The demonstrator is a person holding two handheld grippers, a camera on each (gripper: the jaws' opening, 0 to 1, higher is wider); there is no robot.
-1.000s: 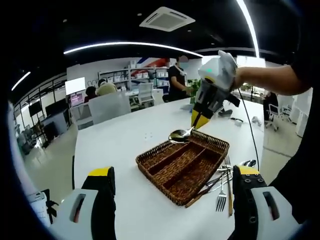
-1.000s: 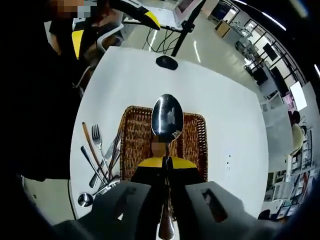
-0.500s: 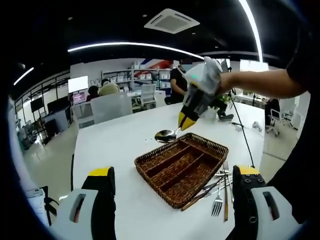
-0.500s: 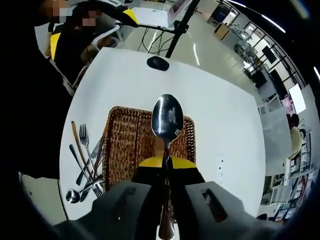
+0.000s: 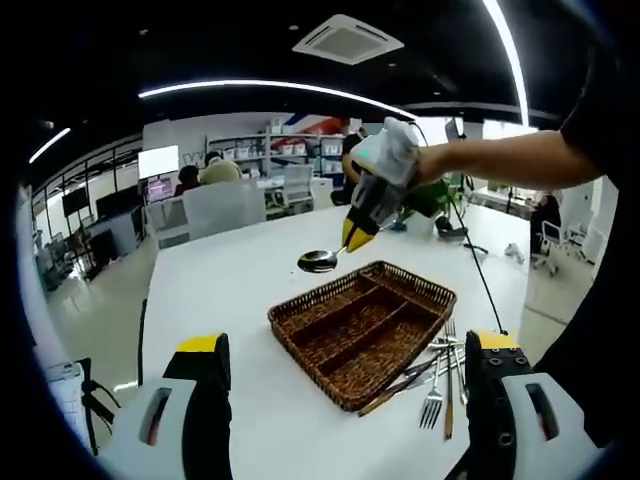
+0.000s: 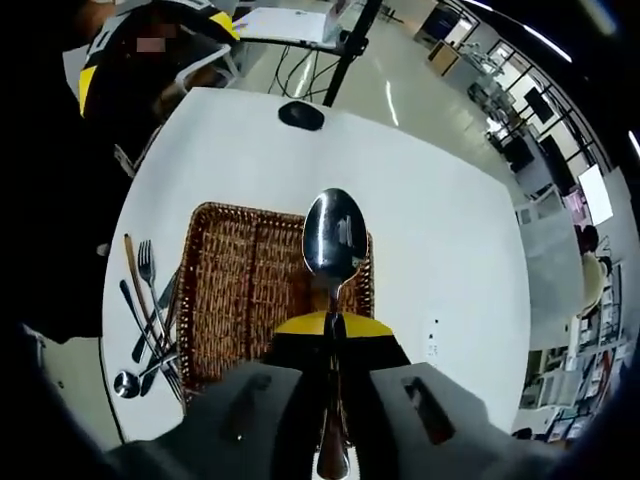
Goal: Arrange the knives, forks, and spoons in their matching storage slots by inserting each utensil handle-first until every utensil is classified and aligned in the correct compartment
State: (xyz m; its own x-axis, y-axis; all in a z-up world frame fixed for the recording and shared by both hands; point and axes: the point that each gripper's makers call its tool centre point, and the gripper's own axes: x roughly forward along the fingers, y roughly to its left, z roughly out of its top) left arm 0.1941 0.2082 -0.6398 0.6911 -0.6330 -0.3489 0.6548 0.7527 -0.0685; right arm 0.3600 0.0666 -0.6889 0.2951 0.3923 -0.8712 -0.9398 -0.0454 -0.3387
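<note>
— Where is the spoon (image 6: pixel 335 240) right now?

— Clamped by its handle in the right hand-held gripper (image 6: pixel 330 325), bowl pointing away from the jaws, carried in the air above the far edge of the basket (image 5: pixel 362 330). It isn't in a slot yet.

— Anything sorted so far?

— The compartments I can see look empty, so I'd judge the job is only beginning. The loose cutlery (image 6: pixel 148 315), including a fork, a second spoon and a few long pieces, lies in a pile on the worktop (image 5: pixel 240 300) just beside the basket, off to the left of the right hand-held gripper.

— And the left hand-held gripper (image 5: pixel 345 400)?

— Jaws spread wide, holding nothing, low and near the basket's closest corner.
</note>
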